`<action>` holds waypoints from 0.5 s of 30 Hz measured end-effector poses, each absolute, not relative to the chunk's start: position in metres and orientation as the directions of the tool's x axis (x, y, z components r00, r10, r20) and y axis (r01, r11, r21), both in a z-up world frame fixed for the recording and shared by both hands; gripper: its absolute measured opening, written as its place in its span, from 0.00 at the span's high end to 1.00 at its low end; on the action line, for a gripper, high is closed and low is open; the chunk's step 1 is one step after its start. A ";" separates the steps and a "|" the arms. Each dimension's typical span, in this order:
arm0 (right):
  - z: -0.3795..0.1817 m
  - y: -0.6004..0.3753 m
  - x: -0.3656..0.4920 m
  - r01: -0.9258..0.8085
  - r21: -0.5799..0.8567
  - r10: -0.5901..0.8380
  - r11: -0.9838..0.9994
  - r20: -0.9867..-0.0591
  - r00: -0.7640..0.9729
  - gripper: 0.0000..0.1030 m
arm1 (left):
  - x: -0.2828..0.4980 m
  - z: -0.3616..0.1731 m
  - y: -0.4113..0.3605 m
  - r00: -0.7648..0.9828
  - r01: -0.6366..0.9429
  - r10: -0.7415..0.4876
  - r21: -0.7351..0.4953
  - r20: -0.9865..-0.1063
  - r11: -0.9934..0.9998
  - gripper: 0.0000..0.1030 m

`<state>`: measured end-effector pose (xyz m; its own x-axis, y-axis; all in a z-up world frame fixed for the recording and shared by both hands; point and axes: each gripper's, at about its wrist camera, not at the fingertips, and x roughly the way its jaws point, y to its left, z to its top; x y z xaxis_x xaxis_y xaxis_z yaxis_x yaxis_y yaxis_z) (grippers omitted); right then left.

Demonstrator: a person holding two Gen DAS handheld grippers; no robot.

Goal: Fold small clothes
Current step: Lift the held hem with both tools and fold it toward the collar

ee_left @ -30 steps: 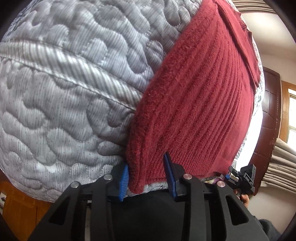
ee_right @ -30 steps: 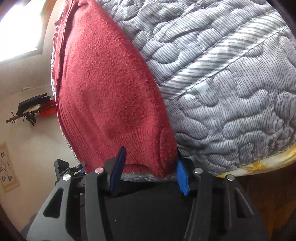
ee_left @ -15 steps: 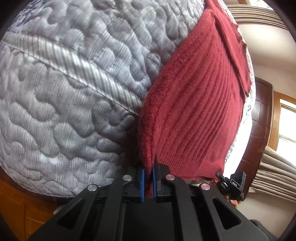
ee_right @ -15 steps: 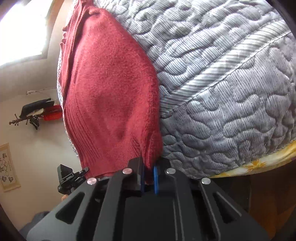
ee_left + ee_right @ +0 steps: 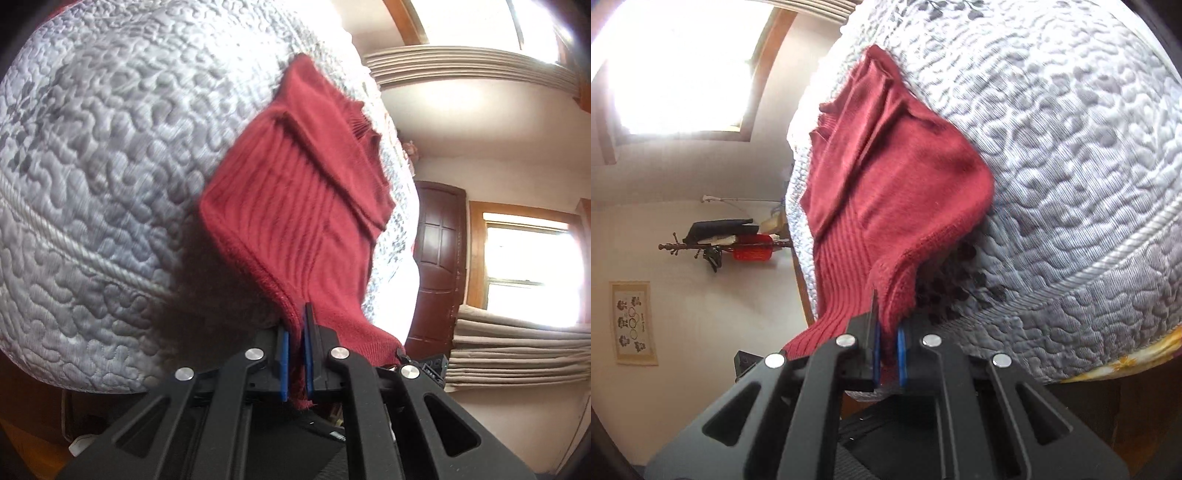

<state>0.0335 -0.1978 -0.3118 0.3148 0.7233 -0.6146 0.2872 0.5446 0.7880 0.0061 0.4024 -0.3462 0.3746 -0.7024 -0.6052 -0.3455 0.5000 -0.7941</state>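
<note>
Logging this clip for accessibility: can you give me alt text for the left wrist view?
The left gripper is shut on the near corner of a dark red sweater, lifting it off a grey quilted bed cover. A wooden door and bright window are at right.

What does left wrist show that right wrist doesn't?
Left wrist only: a dark brown panelled wooden door and stacked beige folded blinds.
Right wrist only: a wooden coat rack carrying a red bag, and a framed wall poster.
Both: the dark red ribbed knit garment on the grey quilted mattress, its near edge clamped by the left gripper and right gripper.
</note>
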 end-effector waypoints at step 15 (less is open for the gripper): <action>-0.299 -0.213 0.159 0.348 0.826 0.763 0.443 -0.551 0.337 0.95 | 0.148 -0.335 0.428 0.529 -0.409 -0.701 -0.868 -0.478 0.283 0.94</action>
